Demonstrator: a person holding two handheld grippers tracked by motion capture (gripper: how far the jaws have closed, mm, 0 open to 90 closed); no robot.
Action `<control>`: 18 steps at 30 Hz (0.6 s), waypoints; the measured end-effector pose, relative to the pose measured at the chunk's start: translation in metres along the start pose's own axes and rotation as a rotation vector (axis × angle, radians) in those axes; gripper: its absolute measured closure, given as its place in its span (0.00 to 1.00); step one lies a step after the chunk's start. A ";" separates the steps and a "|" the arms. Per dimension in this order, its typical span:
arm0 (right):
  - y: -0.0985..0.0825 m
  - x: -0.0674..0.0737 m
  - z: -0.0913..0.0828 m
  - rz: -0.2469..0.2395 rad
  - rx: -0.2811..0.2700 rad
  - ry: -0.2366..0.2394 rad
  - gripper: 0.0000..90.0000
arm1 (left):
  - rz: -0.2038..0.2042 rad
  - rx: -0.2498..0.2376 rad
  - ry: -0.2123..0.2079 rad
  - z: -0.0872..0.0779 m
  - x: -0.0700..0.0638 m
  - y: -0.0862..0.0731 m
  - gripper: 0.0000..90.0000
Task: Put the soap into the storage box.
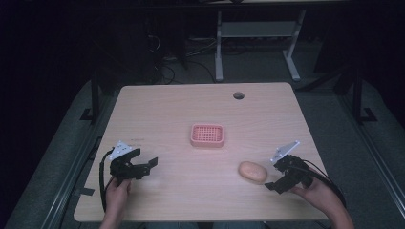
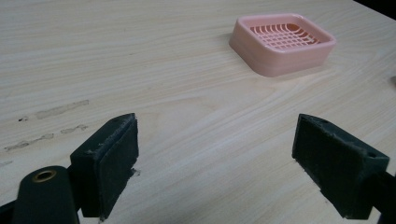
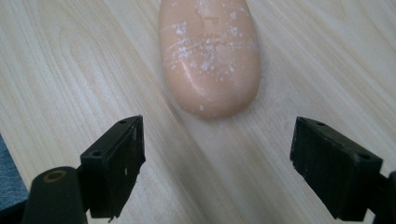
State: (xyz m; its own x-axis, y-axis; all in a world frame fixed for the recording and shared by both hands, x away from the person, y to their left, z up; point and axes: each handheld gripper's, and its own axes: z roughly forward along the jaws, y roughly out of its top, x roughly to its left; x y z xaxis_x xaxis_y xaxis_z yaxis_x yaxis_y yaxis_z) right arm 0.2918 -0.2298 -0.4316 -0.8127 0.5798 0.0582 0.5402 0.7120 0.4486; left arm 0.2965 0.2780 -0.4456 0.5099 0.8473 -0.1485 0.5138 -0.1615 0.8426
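Soap bar [image 3: 208,56] lies on table [image 1: 181,191] just ahead of right gripper [image 3: 217,165] — jaws spread, nothing between; left gripper [image 2: 217,163] likewise spread, facing pink soap dish [image 2: 282,43].

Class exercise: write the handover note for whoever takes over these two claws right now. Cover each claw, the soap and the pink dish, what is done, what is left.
Left claw: open, holding nothing, at the table's near left.
Right claw: open, aimed at the soap, not touching it.
Soap: lying flat on the table, near right.
Pink soap dish: mid-table, nothing in it.
Done: nothing placed.
Left: probably grip the soap and set it in the dish.
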 end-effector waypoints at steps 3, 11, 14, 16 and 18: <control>0.004 0.001 0.000 -0.016 0.005 -0.001 0.19 | -0.003 -0.001 0.000 0.000 0.000 0.000 0.16; 0.015 -0.001 0.004 -0.041 0.025 0.009 0.19 | 0.002 0.000 -0.003 0.000 0.000 0.000 0.16; 0.020 0.000 0.006 -0.048 0.033 0.015 0.19 | -0.003 -0.001 -0.002 0.000 0.000 0.000 0.16; 0.023 0.000 0.008 -0.057 0.037 0.014 0.19 | -0.003 -0.001 -0.002 0.000 0.000 0.000 0.16; 0.025 0.000 0.009 -0.063 0.040 0.015 0.19 | -0.002 -0.002 -0.003 0.000 0.000 0.000 0.16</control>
State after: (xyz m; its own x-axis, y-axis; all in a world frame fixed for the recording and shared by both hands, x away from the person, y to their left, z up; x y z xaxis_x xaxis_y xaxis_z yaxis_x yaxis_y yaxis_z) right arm 0.3078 -0.2084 -0.4282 -0.8483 0.5277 0.0444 0.4960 0.7624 0.4156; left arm 0.2966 0.2781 -0.4454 0.5112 0.8460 -0.1514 0.5133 -0.1592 0.8433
